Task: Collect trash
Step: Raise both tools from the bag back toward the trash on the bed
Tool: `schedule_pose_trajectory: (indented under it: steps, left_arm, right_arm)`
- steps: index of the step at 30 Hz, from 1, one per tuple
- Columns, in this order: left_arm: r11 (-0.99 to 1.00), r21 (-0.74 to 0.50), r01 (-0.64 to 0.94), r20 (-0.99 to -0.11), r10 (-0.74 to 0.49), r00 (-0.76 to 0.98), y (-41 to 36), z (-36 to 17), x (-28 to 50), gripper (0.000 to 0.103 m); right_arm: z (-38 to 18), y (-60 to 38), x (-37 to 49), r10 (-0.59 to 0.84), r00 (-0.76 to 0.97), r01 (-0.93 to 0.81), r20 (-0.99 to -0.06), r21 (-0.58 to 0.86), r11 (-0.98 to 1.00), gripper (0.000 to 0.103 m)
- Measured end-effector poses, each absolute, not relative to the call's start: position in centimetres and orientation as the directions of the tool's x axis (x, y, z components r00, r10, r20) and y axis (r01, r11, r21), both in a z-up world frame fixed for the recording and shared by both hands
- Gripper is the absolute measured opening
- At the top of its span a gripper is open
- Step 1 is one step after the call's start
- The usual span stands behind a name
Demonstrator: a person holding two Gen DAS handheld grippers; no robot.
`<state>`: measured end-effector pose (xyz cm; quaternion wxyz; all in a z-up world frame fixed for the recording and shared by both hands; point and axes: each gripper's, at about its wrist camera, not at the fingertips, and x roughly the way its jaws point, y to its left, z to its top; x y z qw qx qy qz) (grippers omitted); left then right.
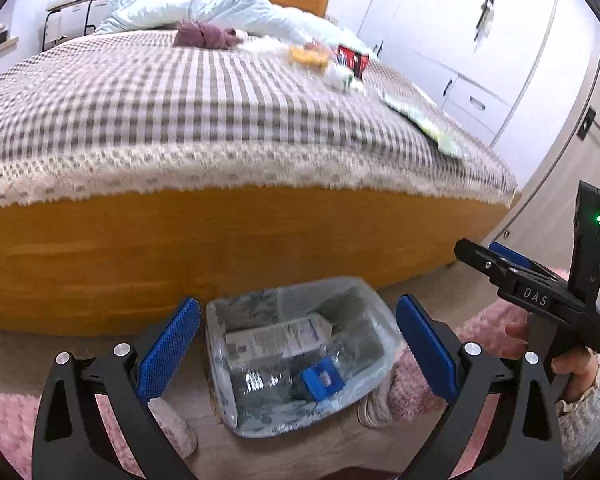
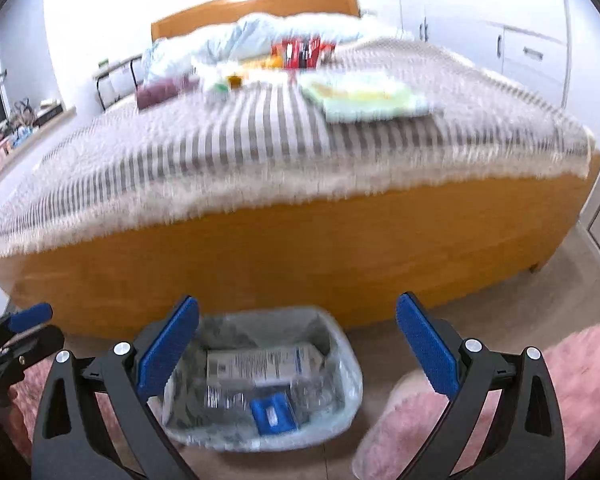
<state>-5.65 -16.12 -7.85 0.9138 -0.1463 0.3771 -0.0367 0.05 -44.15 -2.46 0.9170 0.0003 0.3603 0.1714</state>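
A bin lined with a clear bag (image 1: 380, 344) (image 2: 348, 376) stands on the floor at the foot of a bed; inside lie a white printed box (image 1: 276, 338) (image 2: 260, 364) and a small blue box (image 1: 323, 380) (image 2: 272, 410). My left gripper (image 1: 298, 350) hovers open above the bin, nothing between its blue pads. My right gripper (image 2: 298, 350) is open too, above the bin's right side and empty. On the bed lie a red box (image 1: 354, 60) (image 2: 298, 52), a yellow wrapper (image 1: 306, 56), a white crumpled piece (image 1: 340, 78) and a pale green packet (image 1: 428, 120) (image 2: 364, 98).
The bed (image 1: 204, 240) has a checked cover, a light blue duvet (image 1: 204, 6) and a purple cloth (image 1: 206, 35). White wardrobes (image 1: 472, 40) line the right wall. A pink fluffy rug (image 2: 580, 380) and slippers (image 2: 400, 432) lie on the floor near the bin.
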Motion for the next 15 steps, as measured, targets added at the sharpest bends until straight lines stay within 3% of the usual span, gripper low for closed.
schedule_pose_trajectory:
  steps: [6, 15]
  left_arm:
    - [0.937, -0.346, -0.043, -0.631, -0.199, 0.75, -14.4, -5.1, -3.3, 0.095]
    - [0.952, -0.304, -0.031, -0.544, -0.147, 0.826, -12.6, -0.4, 1.3, 0.095]
  right_arm:
    - [1.1, -43.0, 2.0, 0.334, 0.766, -0.362, -0.549, 0.06, 0.93, 0.095]
    - [5.2, -40.0, 5.8, 0.34, 0.855, -0.381, -0.392, -0.03, 0.924, 0.095]
